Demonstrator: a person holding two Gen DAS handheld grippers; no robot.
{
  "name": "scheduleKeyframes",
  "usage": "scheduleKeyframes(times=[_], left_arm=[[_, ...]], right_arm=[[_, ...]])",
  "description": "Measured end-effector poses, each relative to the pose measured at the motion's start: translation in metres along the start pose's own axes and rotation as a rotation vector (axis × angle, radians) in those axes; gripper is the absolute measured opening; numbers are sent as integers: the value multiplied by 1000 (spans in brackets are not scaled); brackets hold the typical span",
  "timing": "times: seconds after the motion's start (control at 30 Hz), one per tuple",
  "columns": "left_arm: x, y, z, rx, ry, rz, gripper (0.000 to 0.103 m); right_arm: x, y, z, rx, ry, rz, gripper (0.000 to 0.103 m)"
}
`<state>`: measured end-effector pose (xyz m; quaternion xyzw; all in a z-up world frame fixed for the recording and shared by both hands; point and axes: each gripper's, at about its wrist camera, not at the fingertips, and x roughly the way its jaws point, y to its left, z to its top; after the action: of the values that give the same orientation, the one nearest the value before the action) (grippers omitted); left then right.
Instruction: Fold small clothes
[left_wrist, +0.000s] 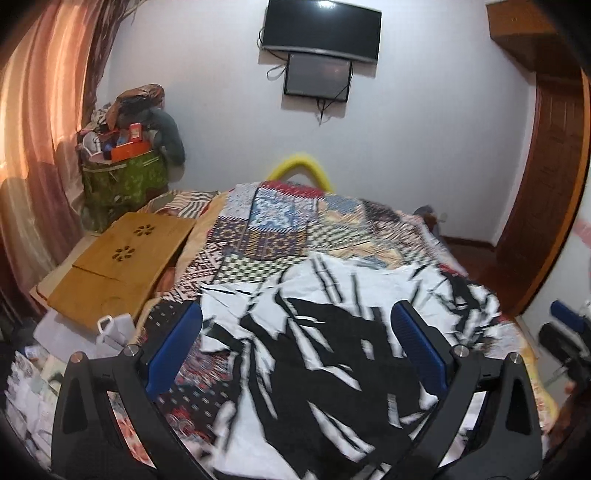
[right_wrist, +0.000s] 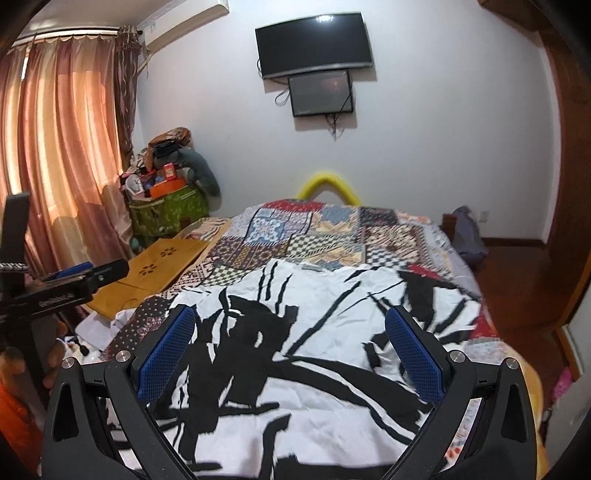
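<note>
A white garment with bold black strokes (left_wrist: 325, 354) (right_wrist: 295, 354) lies spread and wrinkled on the near part of a bed covered by a patchwork quilt (left_wrist: 266, 229) (right_wrist: 314, 236). My left gripper (left_wrist: 297, 317) hovers above the garment's left part, open, with nothing between its blue pads (left_wrist: 173, 350). My right gripper (right_wrist: 290, 321) is also open over the garment's middle, nothing held. In the left wrist view the right gripper (left_wrist: 569, 332) shows at the right edge. In the right wrist view the left gripper (right_wrist: 81, 277) shows at the far left.
A wooden lap tray (left_wrist: 122, 262) (right_wrist: 155, 266) lies on the bed's left side. A green bag piled with clutter (left_wrist: 125, 177) (right_wrist: 166, 210) stands in the corner by the curtains (right_wrist: 59, 158). Two screens (right_wrist: 314, 48) hang on the far wall. Papers (left_wrist: 26, 398) litter the floor at left.
</note>
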<state>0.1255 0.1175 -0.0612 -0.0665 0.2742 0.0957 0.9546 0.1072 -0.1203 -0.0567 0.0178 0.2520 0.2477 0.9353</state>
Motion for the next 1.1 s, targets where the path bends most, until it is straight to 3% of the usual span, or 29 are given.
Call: scheduleKeyframes(times=[0.1, 0.17, 0.3, 0.37, 0.47, 0.77, 0.9, 1.03, 1.1], left_arm=[[27, 11, 4, 33, 33, 35, 103], [50, 22, 7, 41, 68, 72, 103], [92, 45, 9, 35, 143, 83, 103], [112, 56, 8, 24, 186, 84, 103], [140, 75, 2, 0, 248, 106, 102], [201, 129, -34, -122, 449, 127, 84], [215, 145, -50, -206, 532, 72, 74], [228, 153, -63, -270, 586, 23, 52], [232, 151, -66, -268, 582, 22, 50]], right_arm=[[22, -2, 8, -2, 21, 18, 99], [36, -3, 14, -19, 39, 20, 91], [68, -5, 26, -58, 81, 26, 85], [84, -8, 32, -71, 112, 45, 74], [112, -14, 42, -58, 175, 87, 65], [194, -14, 45, -80, 334, 126, 65], [227, -8, 35, -111, 416, 142, 65], [250, 2, 22, -144, 491, 170, 65], [256, 5, 17, -156, 516, 184, 65]])
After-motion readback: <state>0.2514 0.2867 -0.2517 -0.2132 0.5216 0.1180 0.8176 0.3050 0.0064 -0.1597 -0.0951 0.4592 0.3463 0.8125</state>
